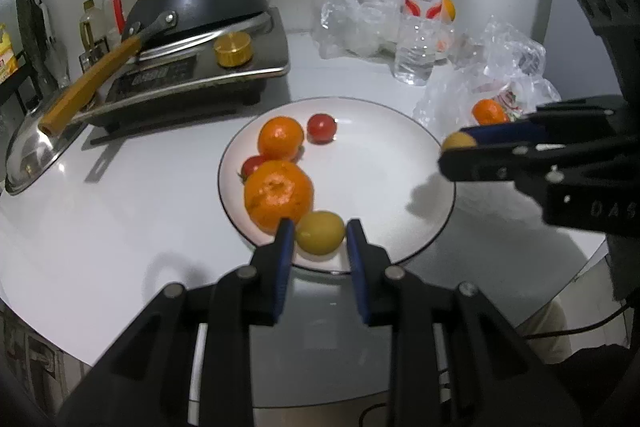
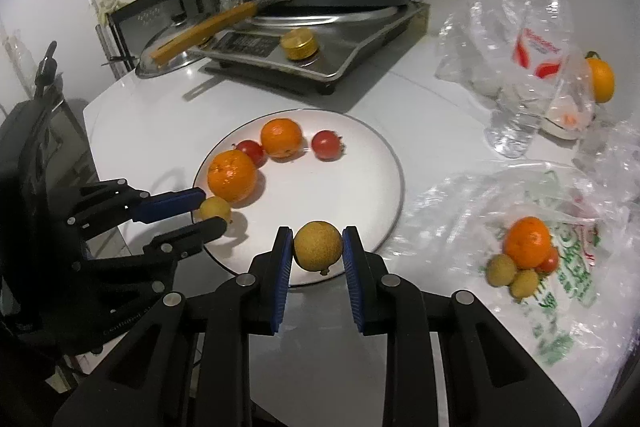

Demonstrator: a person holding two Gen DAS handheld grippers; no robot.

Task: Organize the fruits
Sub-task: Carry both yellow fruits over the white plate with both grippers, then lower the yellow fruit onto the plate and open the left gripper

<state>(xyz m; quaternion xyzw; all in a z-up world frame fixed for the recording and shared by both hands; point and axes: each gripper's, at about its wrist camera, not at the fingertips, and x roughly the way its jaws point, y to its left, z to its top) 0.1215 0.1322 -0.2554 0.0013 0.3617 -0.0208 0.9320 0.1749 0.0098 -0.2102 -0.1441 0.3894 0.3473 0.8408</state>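
Observation:
A white plate (image 1: 380, 167) (image 2: 340, 195) holds two oranges (image 1: 280, 137) (image 1: 278, 195) and two small red fruits (image 1: 321, 127) (image 1: 254, 165). My left gripper (image 1: 320, 235) (image 2: 214, 210) is shut on a small yellow fruit (image 1: 320, 239) (image 2: 215, 207) low over the plate's near-left rim, beside the bigger orange (image 2: 232, 178). My right gripper (image 2: 318, 247) (image 1: 454, 147) is shut on a round yellow-brown fruit (image 2: 318, 245) (image 1: 458, 141) above the plate's near-right rim. An open plastic bag (image 2: 568, 235) at the right holds another orange (image 2: 526, 241) (image 1: 488, 111), two small yellow fruits (image 2: 502, 269) and a red one.
An induction cooker (image 1: 208, 75) (image 2: 320, 55) with an upturned black wok and a steel lid (image 1: 32, 151) stands behind the plate. A water bottle (image 1: 420, 23) (image 2: 532, 67), crumpled clear bags and one more orange (image 2: 600, 79) sit at the back right. The table's round edge runs close below.

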